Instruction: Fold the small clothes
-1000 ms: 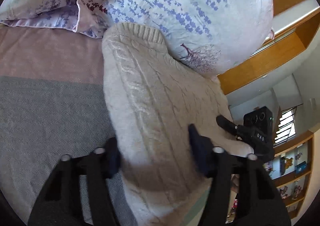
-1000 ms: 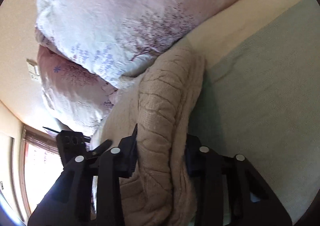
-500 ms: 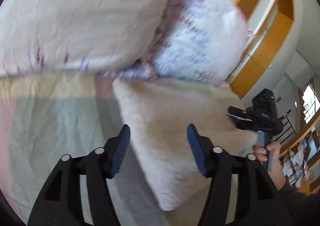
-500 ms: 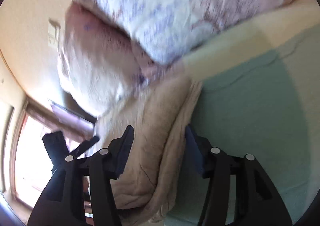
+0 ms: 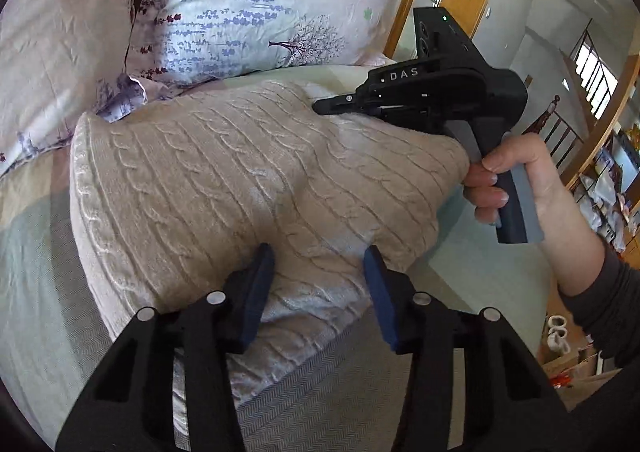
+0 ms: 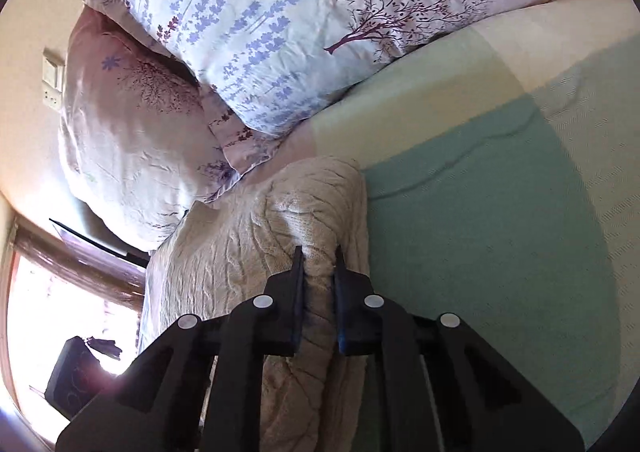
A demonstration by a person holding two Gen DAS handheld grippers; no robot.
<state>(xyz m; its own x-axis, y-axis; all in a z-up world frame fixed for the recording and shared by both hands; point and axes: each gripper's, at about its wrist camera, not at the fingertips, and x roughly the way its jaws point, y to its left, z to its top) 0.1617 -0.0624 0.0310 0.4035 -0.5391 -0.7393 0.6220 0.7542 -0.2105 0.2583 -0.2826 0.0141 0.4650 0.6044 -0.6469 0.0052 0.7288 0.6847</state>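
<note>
indoors, green bedspread (image 6: pixel 500 252), floral pillows (image 6: pixel 280 32), right hand-held gripper (image 6: pixel 318 264) clamped on sweater (image 5: pixel 240 172), left hand-held gripper (image 5: pixel 320 264) apart

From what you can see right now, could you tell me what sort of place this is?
Most likely a bedroom: a knit sweater lies on a bed with a green-and-cream cover, floral pillows are piled at its head, and a window sits beside it.

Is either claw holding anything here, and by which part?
The right claw is shut on a bunched fold at the edge of the sweater. The left claw is open, straddling the sweater without gripping.
</note>
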